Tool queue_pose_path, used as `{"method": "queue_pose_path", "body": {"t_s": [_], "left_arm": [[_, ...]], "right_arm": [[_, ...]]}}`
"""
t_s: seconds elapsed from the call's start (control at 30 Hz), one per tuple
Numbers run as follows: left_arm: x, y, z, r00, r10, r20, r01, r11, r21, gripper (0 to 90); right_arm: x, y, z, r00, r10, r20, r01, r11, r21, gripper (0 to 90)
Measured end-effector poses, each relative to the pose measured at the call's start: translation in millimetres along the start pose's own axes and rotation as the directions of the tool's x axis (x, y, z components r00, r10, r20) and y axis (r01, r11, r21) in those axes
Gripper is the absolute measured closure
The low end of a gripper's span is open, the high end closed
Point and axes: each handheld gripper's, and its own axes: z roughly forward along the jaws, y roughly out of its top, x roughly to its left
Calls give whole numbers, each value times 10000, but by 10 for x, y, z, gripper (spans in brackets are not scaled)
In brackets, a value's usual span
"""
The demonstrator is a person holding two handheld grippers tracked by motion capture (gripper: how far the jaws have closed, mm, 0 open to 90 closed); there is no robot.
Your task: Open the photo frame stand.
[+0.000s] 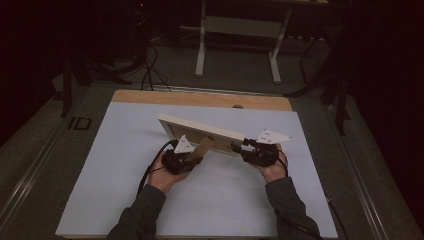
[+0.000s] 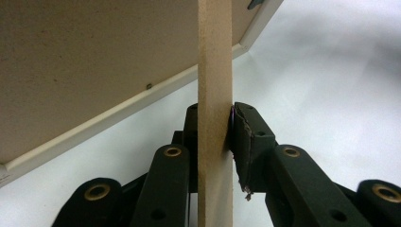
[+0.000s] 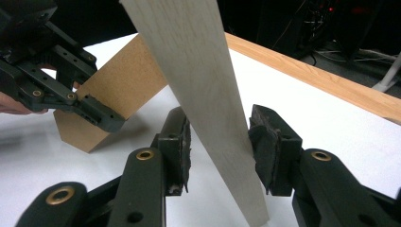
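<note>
- Dark room behind, with a pale worktop (image 1: 115, 165) under my hands and a wooden strip along its far edge.
- My left gripper (image 2: 216, 137) is clamped on the brown fold-out stand (image 2: 215, 94) at the back of the picture frame (image 1: 200, 131); both pads press on the thin board from either side.
- My right gripper (image 3: 218, 146) straddles the frame's pale wooden edge (image 3: 203, 94); the right pad touches the wood, while I see a gap between the left pad and the wood, so the jaws stand partly apart, not clamped.
- From above, the picture frame stands tilted on the worktop between my two hands, its long top edge running from upper left to lower right.
- Its brown stand leans out towards me at the left, resting on the worktop.
- Beyond the worktop, a white table base (image 1: 200, 55) and cables lie on the dark floor.
</note>
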Motion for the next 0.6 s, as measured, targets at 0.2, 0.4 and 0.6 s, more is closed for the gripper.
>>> {"method": "queue_pose_path", "body": {"t_s": [0.2, 0.4, 0.6], "left_arm": [[-8, -21, 7, 10000, -50, 4, 50, 10000, -13, 770], [-15, -30, 20, 10000, -76, 13, 76, 10000, 48, 761], [6, -26, -15, 9998, -177, 92, 178, 9998, -97, 664]], "right_arm": [[23, -12, -4, 10000, -74, 0, 74, 10000, 9, 584], [28, -18, -6, 10000, -91, -25, 91, 10000, 7, 582], [28, -16, -6, 9999, -111, -23, 111, 9999, 19, 582]]}}
